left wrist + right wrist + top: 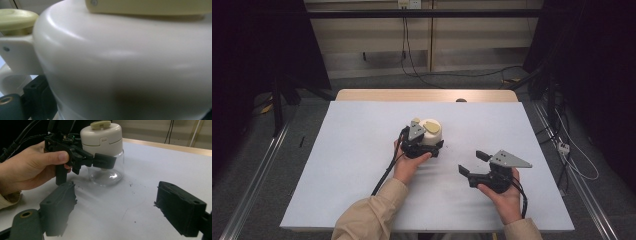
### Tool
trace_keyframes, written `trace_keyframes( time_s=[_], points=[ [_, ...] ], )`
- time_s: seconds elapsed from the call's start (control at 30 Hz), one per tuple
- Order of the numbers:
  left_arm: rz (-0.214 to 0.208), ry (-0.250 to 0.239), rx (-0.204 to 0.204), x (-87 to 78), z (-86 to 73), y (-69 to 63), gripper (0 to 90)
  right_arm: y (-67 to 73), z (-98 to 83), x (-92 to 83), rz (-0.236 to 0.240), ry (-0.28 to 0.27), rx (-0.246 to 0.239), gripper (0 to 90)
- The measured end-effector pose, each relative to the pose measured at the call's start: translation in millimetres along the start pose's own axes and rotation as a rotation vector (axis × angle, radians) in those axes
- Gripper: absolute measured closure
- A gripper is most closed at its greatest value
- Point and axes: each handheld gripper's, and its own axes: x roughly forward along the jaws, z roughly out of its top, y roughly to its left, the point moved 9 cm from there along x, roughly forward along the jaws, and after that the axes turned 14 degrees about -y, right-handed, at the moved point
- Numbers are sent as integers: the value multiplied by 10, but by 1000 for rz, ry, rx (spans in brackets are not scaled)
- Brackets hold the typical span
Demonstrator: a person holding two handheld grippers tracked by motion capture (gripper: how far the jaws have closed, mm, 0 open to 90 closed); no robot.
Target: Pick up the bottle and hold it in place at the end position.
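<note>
A jar [430, 131] with a clear body, a white lid and a cream knob stands upright at the middle of the white table sheet [357, 165]. My left gripper [428, 142] is shut on it just below the lid; in the right gripper view one of its black fingers [103, 161] lies across the front of the jar [105, 145]. Very close in the left gripper view is the lid [125, 62]. To the jar's front right my right gripper [473, 162] is held above the sheet. It is open, with nothing between its fingers [58, 207].
The sheet covers a wooden table whose far edge [427, 95] shows behind it. Small dark specks [130, 185] lie on the sheet near the jar. Cables [577, 165] run over the floor at the right, and metal rails [257, 175] flank the table.
</note>
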Motion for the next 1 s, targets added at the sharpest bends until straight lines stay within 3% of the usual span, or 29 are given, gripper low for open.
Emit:
trace_keyframes(
  time_s=[0.57,1.0],
  points=[
    [-6,11,2,1,-1,4,49,93,58,232,35,25,0,128],
    [-4,12,0,-1,-5,2,49,150,202,441,49,3,16,136]
  ],
)
